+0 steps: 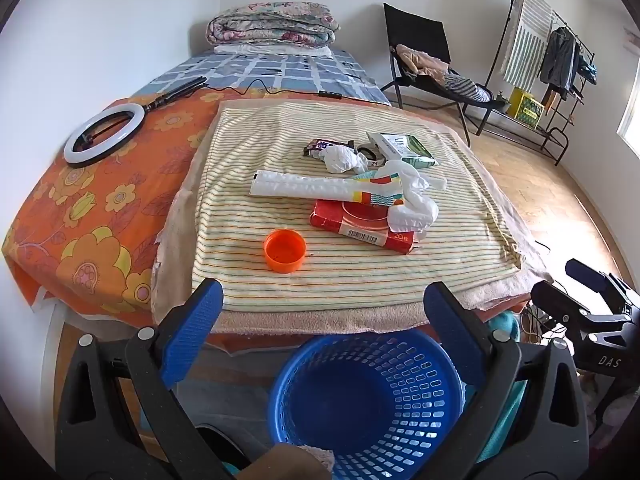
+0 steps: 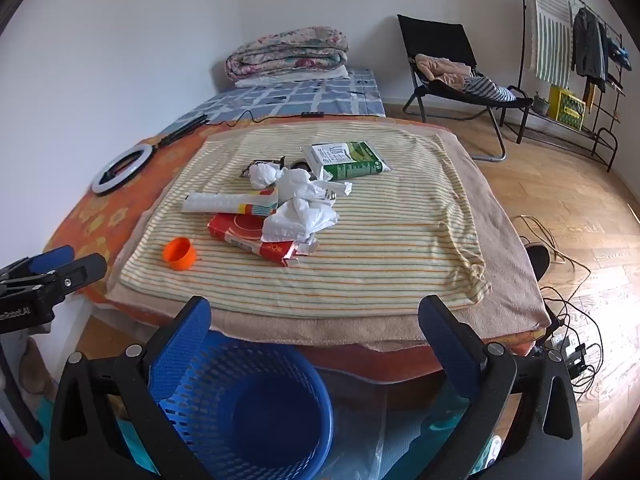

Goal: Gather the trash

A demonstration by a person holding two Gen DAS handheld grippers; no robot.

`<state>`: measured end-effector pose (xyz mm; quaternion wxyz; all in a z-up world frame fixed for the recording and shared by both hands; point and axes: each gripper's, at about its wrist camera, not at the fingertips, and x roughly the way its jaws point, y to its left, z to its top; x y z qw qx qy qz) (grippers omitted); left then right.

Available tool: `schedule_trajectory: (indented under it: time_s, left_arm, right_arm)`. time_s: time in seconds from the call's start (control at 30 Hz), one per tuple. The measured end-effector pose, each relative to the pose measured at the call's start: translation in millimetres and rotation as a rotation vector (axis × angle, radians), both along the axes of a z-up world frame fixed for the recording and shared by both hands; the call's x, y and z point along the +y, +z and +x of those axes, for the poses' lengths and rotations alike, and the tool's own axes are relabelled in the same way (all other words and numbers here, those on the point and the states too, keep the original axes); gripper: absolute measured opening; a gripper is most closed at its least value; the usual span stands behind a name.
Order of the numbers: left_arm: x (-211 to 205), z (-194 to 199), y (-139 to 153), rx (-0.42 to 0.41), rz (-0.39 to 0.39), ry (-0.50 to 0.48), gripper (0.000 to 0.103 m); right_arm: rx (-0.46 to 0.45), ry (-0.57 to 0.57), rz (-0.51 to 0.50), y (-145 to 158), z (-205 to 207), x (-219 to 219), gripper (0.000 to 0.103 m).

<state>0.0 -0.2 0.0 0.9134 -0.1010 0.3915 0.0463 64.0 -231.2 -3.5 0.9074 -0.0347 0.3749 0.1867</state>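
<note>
Both hand-held grippers, left (image 1: 322,330) and right (image 2: 314,330), gape fully, empty. Trash sits mid-frame on the striped cloth (image 1: 320,280); basket (image 1: 364,400) lower centre. Risk: the tissue (image 2: 298,216) overlaps the red box (image 2: 240,232), so 1 grab may drag both.

Blue basket (image 1: 362,412) bottom rim cut by frame edge, sides hidden behind fingers (image 1: 192,332). Tape roll (image 1: 370,153) mostly buried under white box (image 1: 390,145) and crumpled paper (image 1: 340,159). Red box (image 2: 256,236) part-covered by tissue (image 2: 298,220); print unreadable.
</note>
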Motion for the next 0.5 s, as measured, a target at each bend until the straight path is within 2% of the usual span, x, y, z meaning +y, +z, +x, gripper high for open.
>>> schedule_trajectory:
  time_s: [0.13,0.5]
  left_arm:
    - [0.8,-0.1,-2.7,0.006,-0.002,-0.006,0.102]
    - [-3.6,0.2,-3.2,0.006,0.011,-0.001,0.102]
  right_arm:
    - [0.002,0.001,-0.027,-1.4,-0.7,1.2,0.103]
    - [0.002,-0.022,-0.021,2.0,1.2,0.3,0.103]
